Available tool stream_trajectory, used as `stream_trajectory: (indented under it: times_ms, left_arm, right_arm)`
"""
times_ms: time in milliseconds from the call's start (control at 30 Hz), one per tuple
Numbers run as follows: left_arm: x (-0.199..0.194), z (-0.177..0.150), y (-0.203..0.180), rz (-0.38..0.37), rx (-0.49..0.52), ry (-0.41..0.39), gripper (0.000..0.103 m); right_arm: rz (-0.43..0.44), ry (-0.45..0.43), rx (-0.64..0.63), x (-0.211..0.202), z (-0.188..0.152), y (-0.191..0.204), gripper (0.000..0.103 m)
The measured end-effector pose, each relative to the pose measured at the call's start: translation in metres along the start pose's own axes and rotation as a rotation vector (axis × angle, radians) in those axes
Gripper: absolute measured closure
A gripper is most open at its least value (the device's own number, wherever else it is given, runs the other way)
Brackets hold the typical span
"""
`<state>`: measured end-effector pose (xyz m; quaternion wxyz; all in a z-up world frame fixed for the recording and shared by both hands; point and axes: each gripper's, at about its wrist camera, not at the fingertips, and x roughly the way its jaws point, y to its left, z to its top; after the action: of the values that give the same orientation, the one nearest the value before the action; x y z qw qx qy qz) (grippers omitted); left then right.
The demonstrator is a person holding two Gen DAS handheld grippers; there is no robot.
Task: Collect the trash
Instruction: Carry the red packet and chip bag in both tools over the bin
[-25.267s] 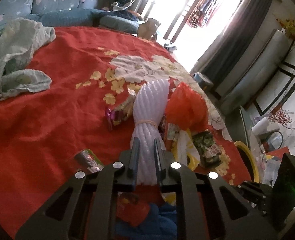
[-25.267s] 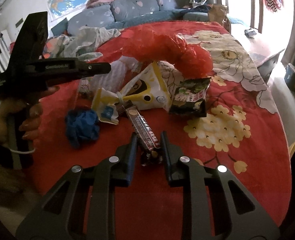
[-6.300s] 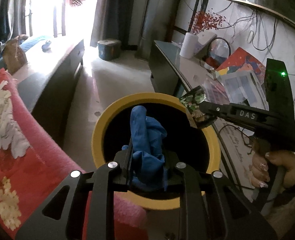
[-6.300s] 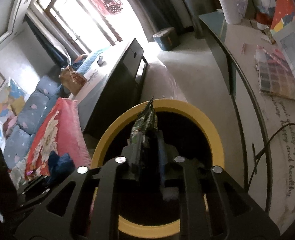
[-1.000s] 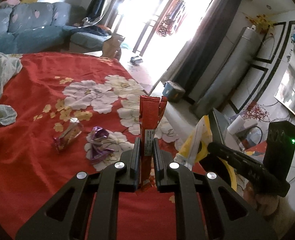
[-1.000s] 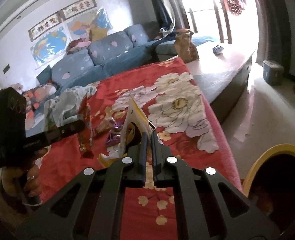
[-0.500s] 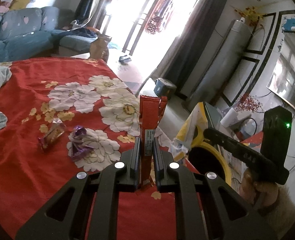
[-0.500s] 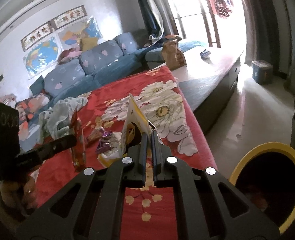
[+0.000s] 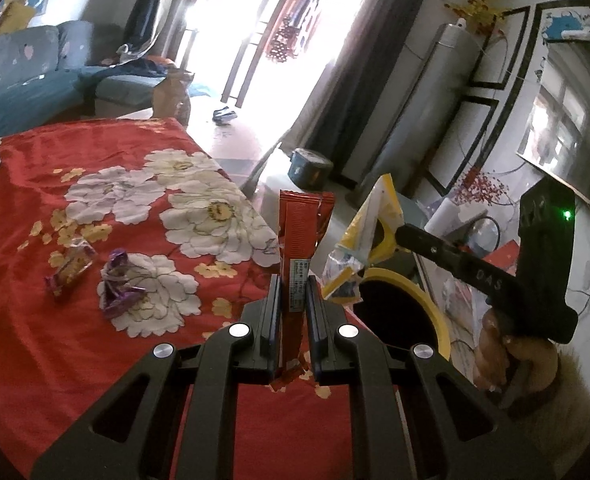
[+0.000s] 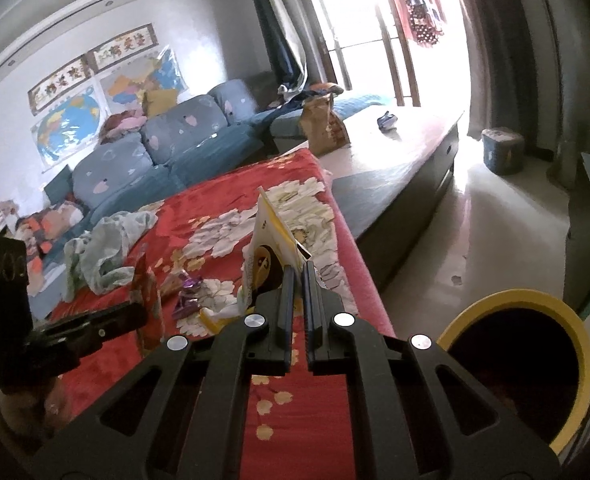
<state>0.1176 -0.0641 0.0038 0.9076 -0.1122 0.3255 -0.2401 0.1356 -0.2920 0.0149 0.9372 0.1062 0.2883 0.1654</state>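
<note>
Red wrapper (image 9: 299,236), clamped in left gripper (image 9: 293,292), has neared yellow bin (image 9: 435,304).

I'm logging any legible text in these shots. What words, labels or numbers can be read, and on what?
"DAS": on the right gripper, along its body.
Red wrapper in the left gripper: white printed label, too small to read.
Yellow wrapper: round dark logo, no legible words.
Wall scrolls: large Chinese characters, too blurred to read.
Marks on the left gripper's body: unclear.

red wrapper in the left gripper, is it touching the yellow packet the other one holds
Apart. The left wrist view shows floor between the red wrapper in the left gripper and the yellow packet.
</note>
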Motion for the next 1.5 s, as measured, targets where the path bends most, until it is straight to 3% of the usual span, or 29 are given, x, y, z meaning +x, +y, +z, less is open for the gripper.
stream_trajectory:
  times_ms: [1000,1500]
  left_arm:
    - [0.043,-0.016,-0.077,-0.088,0.165,0.091,0.091]
    - [0.081,-0.029,-0.120,-0.133,0.251,0.167,0.091]
  right_arm:
    - [-0.156,-0.079,0.178,-0.038,-0.003,-0.082,0.101]
    - [-0.313,-0.117,0.242,-0.057,-0.019,-0.130,0.101]
